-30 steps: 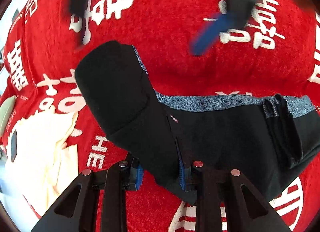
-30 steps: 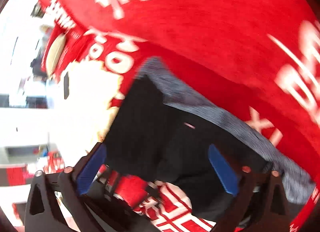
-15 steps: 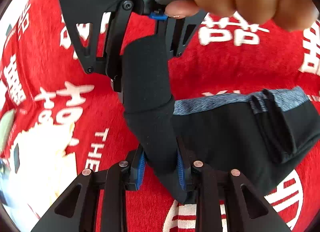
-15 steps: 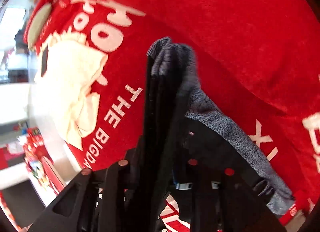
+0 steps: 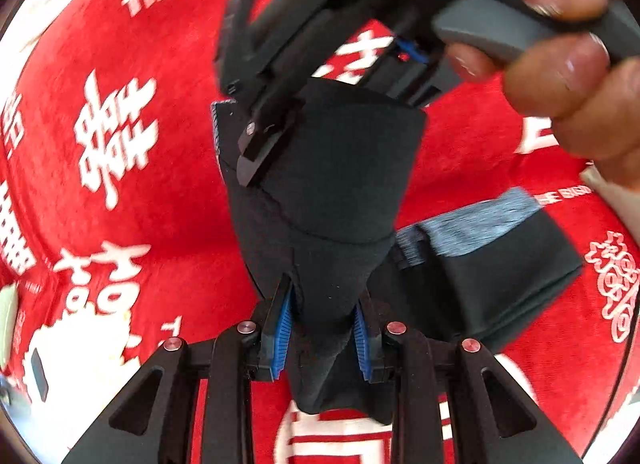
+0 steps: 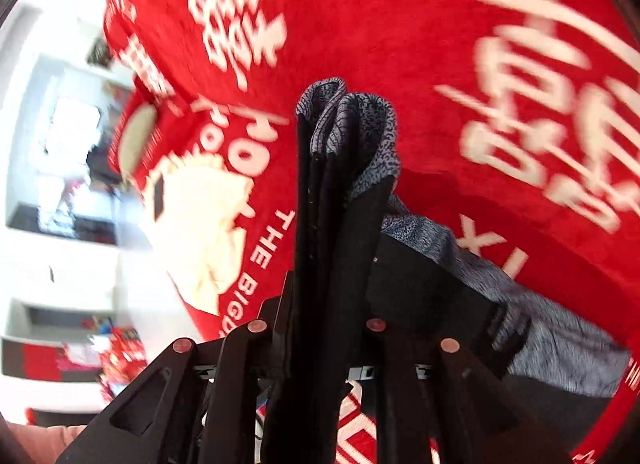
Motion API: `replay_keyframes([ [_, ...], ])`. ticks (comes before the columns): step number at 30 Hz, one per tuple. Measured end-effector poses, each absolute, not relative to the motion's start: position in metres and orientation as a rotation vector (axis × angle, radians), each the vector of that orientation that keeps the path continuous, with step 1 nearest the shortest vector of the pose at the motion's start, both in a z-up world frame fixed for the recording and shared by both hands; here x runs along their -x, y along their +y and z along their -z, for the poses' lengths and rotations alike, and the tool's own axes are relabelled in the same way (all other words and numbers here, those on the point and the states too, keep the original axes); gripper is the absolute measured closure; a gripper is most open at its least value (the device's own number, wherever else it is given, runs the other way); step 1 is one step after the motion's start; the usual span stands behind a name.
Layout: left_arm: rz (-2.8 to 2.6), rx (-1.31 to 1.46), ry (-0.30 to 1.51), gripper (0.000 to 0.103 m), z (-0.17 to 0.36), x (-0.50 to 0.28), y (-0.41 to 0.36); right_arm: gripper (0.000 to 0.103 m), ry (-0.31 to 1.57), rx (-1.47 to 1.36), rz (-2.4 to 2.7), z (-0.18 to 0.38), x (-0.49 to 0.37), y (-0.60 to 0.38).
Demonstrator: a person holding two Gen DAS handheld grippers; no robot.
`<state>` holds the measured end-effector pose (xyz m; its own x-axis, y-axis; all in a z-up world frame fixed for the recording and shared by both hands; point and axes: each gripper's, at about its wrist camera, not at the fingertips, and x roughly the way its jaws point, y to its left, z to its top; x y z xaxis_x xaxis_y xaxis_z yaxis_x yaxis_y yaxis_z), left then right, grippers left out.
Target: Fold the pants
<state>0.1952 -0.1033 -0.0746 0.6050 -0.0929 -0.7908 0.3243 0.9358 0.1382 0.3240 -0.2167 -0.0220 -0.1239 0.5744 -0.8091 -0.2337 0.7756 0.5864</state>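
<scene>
We are gripping the pants [image 5: 332,199] in both claws, left claw [image 5: 322,330] clamping one bunched end, right claw [image 6: 326,304] closing on the other, lifting them above the red cloth [image 5: 160,183] to double them over.

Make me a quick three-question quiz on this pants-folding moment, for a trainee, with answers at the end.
1. True or false: the left gripper is empty.
2. Multiple choice: the cloth under the pants is A) blue, B) red with white lettering, C) plain green.
3. Short answer: which part of the black pants is speckled grey?

Key
1. False: its jaws are shut on a bunched fold of the pants.
2. B.
3. The waistband.
</scene>
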Motion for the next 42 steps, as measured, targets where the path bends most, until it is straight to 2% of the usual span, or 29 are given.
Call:
replay_keyframes([
  [7, 0.414, -0.352, 0.901, 0.074, 0.057, -0.18, -0.18, 0.086, 1.452, -0.43, -0.631, -0.006, -0.299, -0.32],
  [13, 0.499, -0.421, 0.947, 0.074, 0.073, -0.168, -0.248, 0.086, 1.408, -0.506, -0.542, -0.008, -0.269, -0.41],
  [19, 0.574, -0.512, 0.989, 0.074, 0.101, -0.155, -0.308, 0.086, 1.411, -0.547, -0.447, 0.016, -0.244, -0.48],
  [23, 0.576, -0.554, 1.042, 0.074, 0.128, -0.151, -0.334, 0.086, 1.438, -0.554, -0.39, 0.056, -0.234, -0.51],
  [28, 0.54, -0.581, 1.091, 0.074, 0.148, -0.156, -0.34, 0.085, 1.471, -0.602, -0.368, 0.103, -0.228, -0.529],
  [30, 0.55, -0.584, 1.107, 0.065, 0.151, -0.157, -0.338, 0.085, 1.471, -0.628, -0.375, 0.112, -0.226, -0.531],
  [31, 0.555, -0.579, 1.117, 0.055, 0.152, -0.157, -0.337, 0.085, 1.47, -0.64, -0.372, 0.116, -0.225, -0.532],
  [32, 0.548, -0.568, 1.128, 0.051, 0.152, -0.158, -0.335, 0.084, 1.468, -0.648, -0.37, 0.118, -0.224, -0.534],
  [38, 0.552, -0.476, 1.189, 0.05, 0.137, -0.162, -0.312, 0.081, 1.466, -0.648, -0.338, 0.12, -0.217, -0.535],
  [40, 0.546, -0.423, 1.205, 0.05, 0.13, -0.166, -0.302, 0.078, 1.473, -0.587, -0.311, 0.114, -0.218, -0.53],
  [42, 0.508, -0.361, 1.216, 0.05, 0.123, -0.176, -0.289, 0.069, 1.491, -0.5, -0.264, 0.107, -0.218, -0.522],
])
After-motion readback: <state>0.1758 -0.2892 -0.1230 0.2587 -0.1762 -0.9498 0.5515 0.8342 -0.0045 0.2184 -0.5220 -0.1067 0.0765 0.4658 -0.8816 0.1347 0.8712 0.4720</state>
